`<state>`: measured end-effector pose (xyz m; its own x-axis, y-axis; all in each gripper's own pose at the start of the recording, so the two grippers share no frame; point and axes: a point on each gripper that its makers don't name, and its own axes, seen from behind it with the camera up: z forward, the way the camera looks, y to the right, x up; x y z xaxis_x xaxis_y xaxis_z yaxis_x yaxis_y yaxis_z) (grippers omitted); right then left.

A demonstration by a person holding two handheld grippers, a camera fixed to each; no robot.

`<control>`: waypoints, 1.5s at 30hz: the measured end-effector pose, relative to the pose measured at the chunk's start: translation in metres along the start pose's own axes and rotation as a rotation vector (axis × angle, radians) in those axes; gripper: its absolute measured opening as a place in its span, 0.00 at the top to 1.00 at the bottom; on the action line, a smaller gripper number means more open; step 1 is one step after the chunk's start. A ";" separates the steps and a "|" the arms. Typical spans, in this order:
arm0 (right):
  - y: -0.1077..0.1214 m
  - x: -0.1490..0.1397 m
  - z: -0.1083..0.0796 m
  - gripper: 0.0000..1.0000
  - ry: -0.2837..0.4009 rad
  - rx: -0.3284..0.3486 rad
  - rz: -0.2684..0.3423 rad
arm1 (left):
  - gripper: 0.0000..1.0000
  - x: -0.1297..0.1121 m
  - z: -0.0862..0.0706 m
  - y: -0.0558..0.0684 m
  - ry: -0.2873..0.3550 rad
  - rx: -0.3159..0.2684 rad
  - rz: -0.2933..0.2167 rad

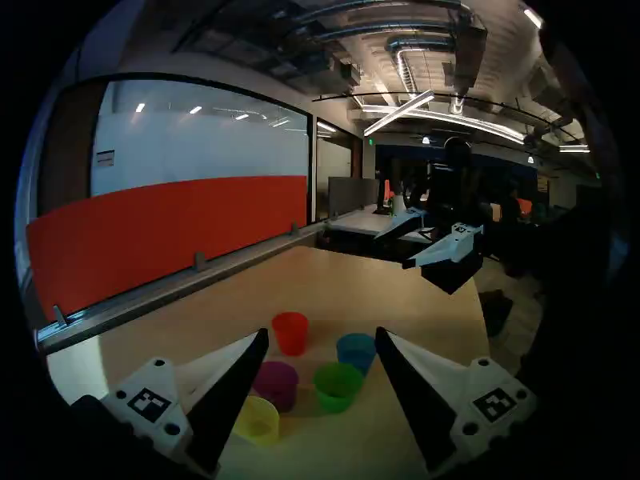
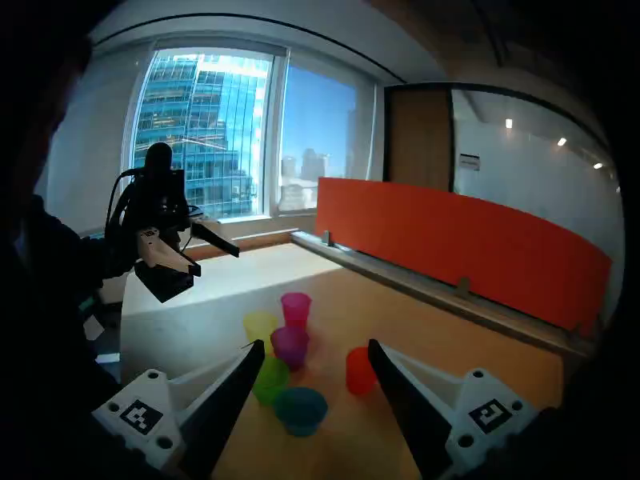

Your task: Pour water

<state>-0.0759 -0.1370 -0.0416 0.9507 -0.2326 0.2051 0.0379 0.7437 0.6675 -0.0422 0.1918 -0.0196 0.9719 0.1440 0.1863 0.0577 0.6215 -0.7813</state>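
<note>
- A table point(image 2: 448, 336) holds a bunch of cups point(image 2: 290, 346), all upright and close together.
- In the right gripper view, the nearest cup point(image 2: 300, 410) is at the front of the bunch and the farthest cup point(image 2: 296, 308) is at the back.
- A side cup point(image 2: 360, 370) stands a little apart, to the right of the bunch.
- A low wall point(image 2: 480, 240) runs along the table's right edge.
- A window point(image 2: 208, 128) is behind the table's far end.
- The right gripper point(image 2: 314, 346) is above the near side, with the cups ahead of it.
- The left gripper point(image 2: 218, 262) hangs over the far left corner.
</note>
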 end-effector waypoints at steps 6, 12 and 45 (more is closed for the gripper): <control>-0.003 -0.017 0.009 0.00 -0.034 0.015 -0.025 | 0.01 -0.029 0.013 0.007 -0.067 -0.022 0.011; -0.005 -0.030 0.017 0.00 -0.054 0.036 -0.028 | 0.01 -0.051 0.023 0.013 -0.125 -0.046 0.030; -0.012 -0.130 0.044 0.00 -0.217 0.108 -0.046 | 0.01 -0.143 0.060 0.039 -0.331 -0.130 0.058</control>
<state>-0.2132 -0.1437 -0.0447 0.8598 -0.4023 0.3145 0.0350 0.6608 0.7497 -0.1928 0.2415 -0.0413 0.8489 0.4314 0.3055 0.0536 0.5047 -0.8616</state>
